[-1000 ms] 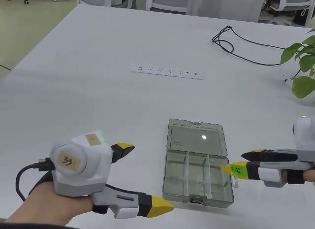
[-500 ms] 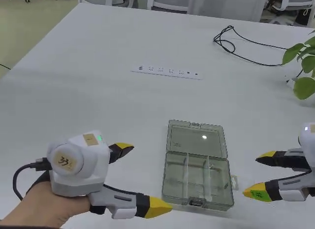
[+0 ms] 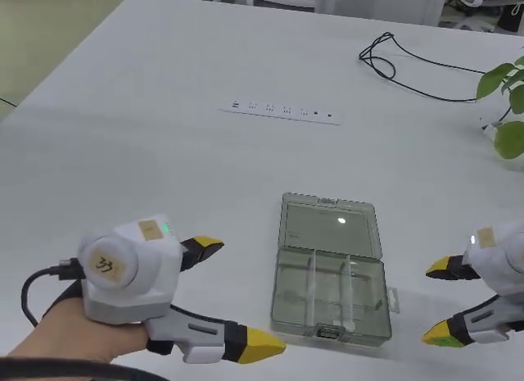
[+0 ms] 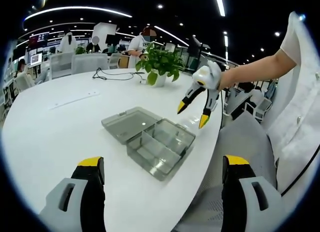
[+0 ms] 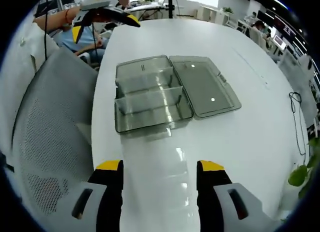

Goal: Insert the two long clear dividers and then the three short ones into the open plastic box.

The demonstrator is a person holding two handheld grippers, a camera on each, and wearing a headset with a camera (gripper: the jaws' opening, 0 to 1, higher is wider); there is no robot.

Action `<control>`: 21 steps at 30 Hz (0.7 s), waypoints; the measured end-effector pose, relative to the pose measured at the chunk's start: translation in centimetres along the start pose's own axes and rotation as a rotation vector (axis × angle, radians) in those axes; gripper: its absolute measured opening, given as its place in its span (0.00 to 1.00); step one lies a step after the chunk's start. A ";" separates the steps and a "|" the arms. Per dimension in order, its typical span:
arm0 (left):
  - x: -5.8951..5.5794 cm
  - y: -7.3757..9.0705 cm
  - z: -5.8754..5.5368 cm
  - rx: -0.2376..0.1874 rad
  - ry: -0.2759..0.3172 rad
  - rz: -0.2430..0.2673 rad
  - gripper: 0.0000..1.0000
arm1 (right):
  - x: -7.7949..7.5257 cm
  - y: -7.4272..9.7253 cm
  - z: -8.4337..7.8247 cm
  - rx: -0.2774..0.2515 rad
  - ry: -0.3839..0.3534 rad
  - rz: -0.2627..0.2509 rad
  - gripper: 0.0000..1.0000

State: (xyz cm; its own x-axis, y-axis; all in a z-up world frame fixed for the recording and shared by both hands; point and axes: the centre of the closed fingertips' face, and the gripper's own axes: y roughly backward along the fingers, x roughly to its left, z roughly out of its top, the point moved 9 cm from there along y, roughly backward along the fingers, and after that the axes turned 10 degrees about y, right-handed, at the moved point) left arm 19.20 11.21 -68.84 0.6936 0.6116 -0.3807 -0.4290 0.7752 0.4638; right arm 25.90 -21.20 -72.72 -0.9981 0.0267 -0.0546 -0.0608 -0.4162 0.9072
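Observation:
The grey clear plastic box (image 3: 331, 303) lies open near the table's front edge, its lid (image 3: 329, 225) flat behind it. Two long clear dividers (image 3: 309, 284) stand upright inside, splitting it into three lanes. A small clear piece (image 3: 394, 299) lies against the box's right wall. My left gripper (image 3: 236, 295) is open, left of the box and apart from it. Just as empty, my right gripper (image 3: 442, 301) is open a short way right of the box. The right gripper view has the box (image 5: 149, 98) ahead of the open right gripper (image 5: 160, 166). The left gripper view has the box (image 4: 159, 143) ahead of the open left gripper (image 4: 162, 162).
A white power strip (image 3: 282, 112) lies mid-table behind the box. A black cable (image 3: 393, 61) loops at the back right, beside a potted plant (image 3: 508, 102). The table's front edge runs close behind both grippers. An office chair (image 5: 55, 142) stands by that edge.
My right gripper has drawn back from the box's right wall, to the right and toward the front edge. The left gripper has stayed put. The camera tilted slightly.

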 end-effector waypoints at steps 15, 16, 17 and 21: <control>0.2 -0.1 -0.2 0.002 0.018 0.000 1.00 | -2.0 -3.7 -1.7 0.099 0.081 0.035 0.47; 0.2 -0.1 -0.2 0.002 0.019 -0.001 1.00 | -2.0 -3.8 -1.8 0.101 0.080 0.038 0.47; 0.3 -0.1 -0.2 0.001 0.020 -0.001 1.00 | -2.0 -3.9 -1.8 0.101 0.080 0.038 0.47; 0.4 -0.1 -0.3 0.001 0.023 0.001 1.00 | -1.9 -4.2 -2.0 0.127 0.102 0.047 0.45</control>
State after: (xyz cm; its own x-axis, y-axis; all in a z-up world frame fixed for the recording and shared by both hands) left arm 19.38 11.40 -69.25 0.6797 0.6156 -0.3989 -0.4289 0.7747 0.4647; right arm 28.06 -21.33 -77.27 -0.9953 -0.0852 -0.0470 -0.0196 -0.2968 0.9547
